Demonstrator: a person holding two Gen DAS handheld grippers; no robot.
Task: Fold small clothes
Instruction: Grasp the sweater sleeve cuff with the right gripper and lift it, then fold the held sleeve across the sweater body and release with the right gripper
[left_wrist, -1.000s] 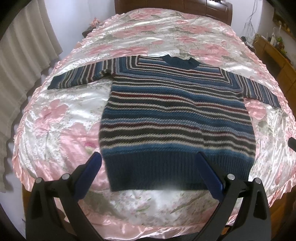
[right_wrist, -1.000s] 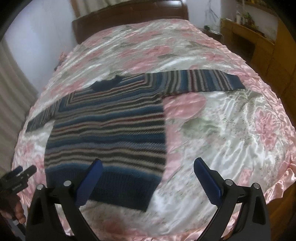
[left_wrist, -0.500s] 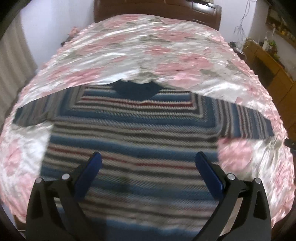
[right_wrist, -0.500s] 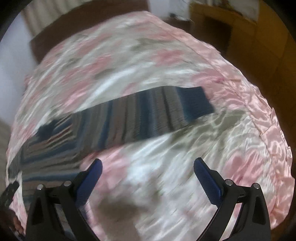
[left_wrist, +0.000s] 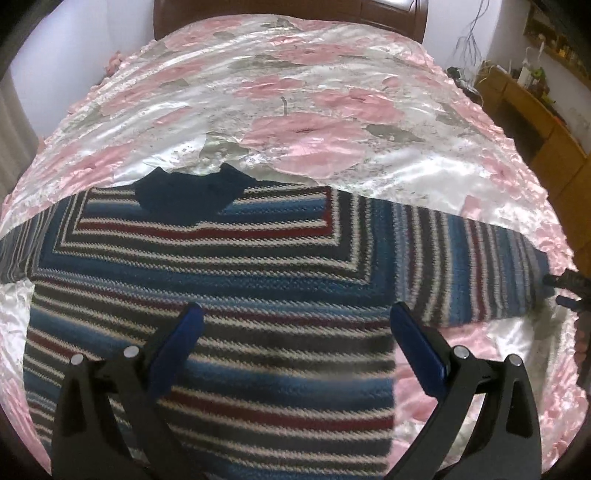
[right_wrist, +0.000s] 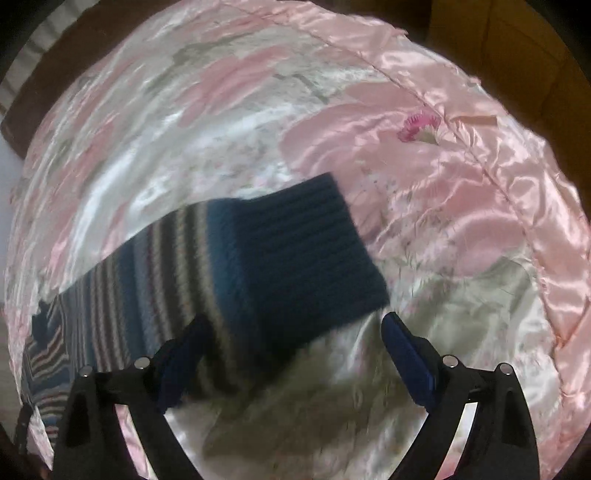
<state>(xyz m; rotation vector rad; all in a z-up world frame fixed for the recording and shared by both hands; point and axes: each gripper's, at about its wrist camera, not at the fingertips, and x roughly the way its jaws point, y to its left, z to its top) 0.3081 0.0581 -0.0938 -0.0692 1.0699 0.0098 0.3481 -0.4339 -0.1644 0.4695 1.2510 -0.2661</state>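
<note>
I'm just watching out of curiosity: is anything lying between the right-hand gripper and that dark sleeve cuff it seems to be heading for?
Nothing visible does. The right gripper is open, and only bare satin bedspread surrounds the cuff of the striped sweater; no other item lies on it.

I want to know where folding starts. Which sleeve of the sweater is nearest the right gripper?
The sleeve ending in the dark ribbed cuff: it lies just ahead of the open right gripper, while the other sleeve stretches off across the bed.
</note>
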